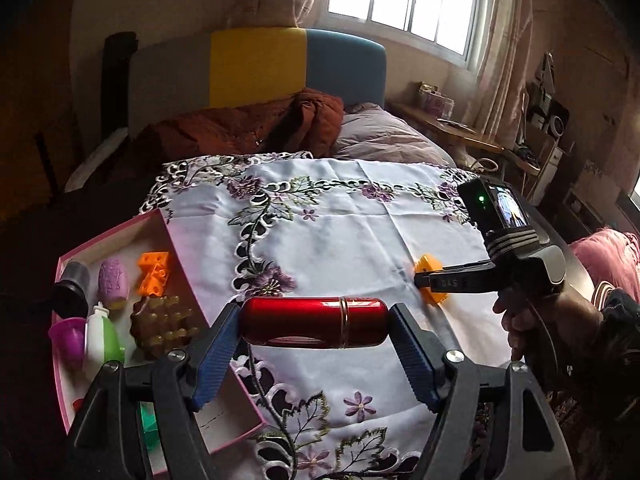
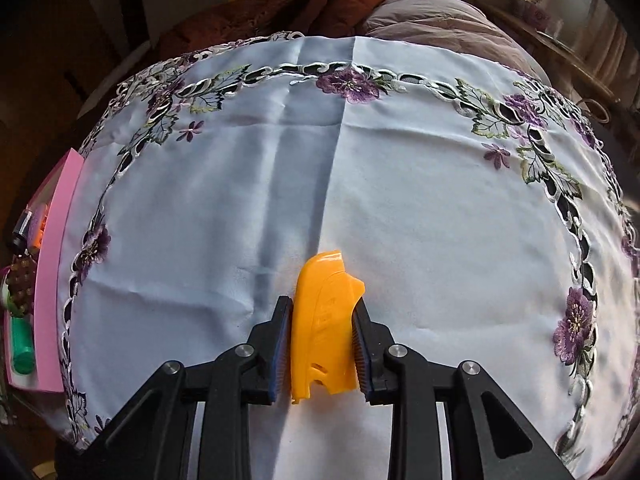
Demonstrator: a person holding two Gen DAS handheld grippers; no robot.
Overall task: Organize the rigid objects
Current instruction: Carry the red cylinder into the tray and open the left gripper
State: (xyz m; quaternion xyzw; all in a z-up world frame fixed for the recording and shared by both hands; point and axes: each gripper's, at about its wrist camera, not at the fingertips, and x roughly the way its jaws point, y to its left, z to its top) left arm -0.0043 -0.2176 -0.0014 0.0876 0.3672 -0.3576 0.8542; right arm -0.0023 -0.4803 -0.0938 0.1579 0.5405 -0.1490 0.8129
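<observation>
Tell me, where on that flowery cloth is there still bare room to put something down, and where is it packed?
The tablecloth's plain middle is bare, ringed by its purple flower border, beyond the yellow piece in the right gripper. The pink box at the cloth's left edge is crowded; only its near corner by the left gripper, holding the red tube, shows bare floor.

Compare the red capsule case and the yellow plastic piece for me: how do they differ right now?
The red capsule case is a glossy rounded cylinder; the yellow plastic piece is flat-sided and irregular. The case lies crosswise between widely spread jaws; the piece is pinched lengthwise between nearly closed ones. Both are gripped, outside the pink box.
</observation>
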